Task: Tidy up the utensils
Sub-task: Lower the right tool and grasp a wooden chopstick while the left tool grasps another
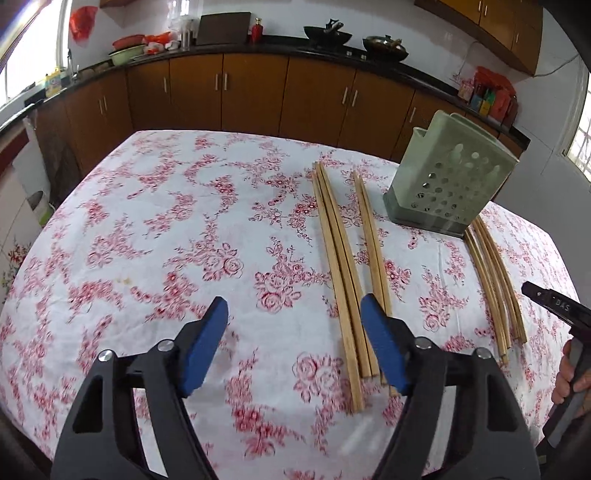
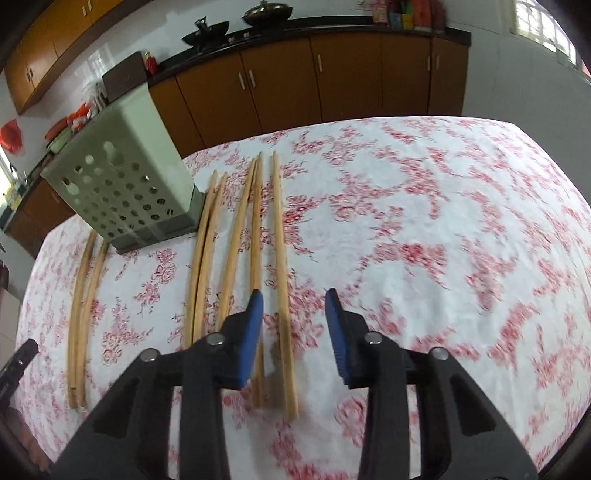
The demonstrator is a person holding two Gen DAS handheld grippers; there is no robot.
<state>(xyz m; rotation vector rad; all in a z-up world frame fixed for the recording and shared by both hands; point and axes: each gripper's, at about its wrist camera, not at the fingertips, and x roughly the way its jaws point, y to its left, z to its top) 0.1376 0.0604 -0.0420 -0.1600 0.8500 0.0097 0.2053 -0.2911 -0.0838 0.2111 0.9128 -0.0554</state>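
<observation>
Your left gripper (image 1: 293, 334) hangs agape, nothing between its pads; chopsticks (image 1: 341, 266) lie just right of its right fingertip. Your right gripper (image 2: 294, 325) is spread too, one chopstick (image 2: 282, 280) beneath the gap. Green perforated utensil holder (image 2: 122, 173) stands ahead-left of it.

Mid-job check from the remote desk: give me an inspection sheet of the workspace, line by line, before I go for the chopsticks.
Surface: white tablecloth with red rose print covers the table; some wrinkles.
Job's things: pale green perforated plastic utensil holder stands upright, no utensils seen inside; wooden chopsticks lie flat in groups, one left of the holder, one in front of it.
Clutter: nothing seen on the table.
Grippers: left claw open, empty, above the cloth; right claw open, empty, over one chopstick.
Cables: nothing seen.
Surroundings: brown wooden kitchen cabinets behind, dark woks on the counter, windows at the sides.
</observation>
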